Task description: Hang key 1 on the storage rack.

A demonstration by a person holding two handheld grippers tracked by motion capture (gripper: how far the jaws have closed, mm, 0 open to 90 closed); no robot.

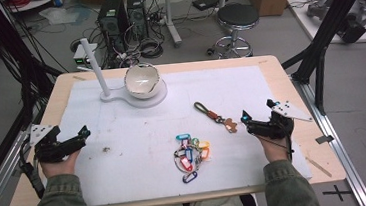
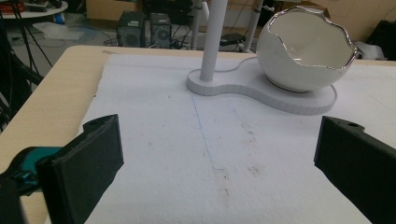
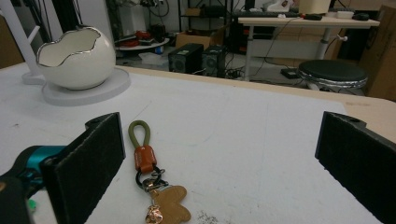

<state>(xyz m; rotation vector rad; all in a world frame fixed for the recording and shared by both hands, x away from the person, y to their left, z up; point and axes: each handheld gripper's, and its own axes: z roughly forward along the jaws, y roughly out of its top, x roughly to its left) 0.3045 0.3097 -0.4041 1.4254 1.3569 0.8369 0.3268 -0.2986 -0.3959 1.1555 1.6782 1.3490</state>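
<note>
Seen from the high view, both of the person's forearms come in from the near edge of the table [image 1: 26,167], sleeves in olive green, each hand wrapped around its tool from below and resting low over the white mat [image 1: 138,132]. The left gripper [image 1: 81,133] sits at the mat's left border, pointing inward and slightly away from the person, its jaws spread wide with nothing between them; in the left gripper view they frame bare mat, with the white stand [image 2: 261,88] and its egg-shaped bowl [image 2: 306,51] ahead. The right gripper [image 1: 245,118] lies level near the mat's right side, aimed leftward, its jaws likewise wide apart and empty. Just beyond its tips lies the olive-loop keychain [image 1: 216,116], flat on the mat, touched by neither tool; in the right gripper view its loop, orange leather tab and tan figure charm lie close beside the left-hand jaw. A heap of coloured key tags [image 1: 190,155] rests on the mat between the two hands, nearer the person, apart from both grippers.
</note>
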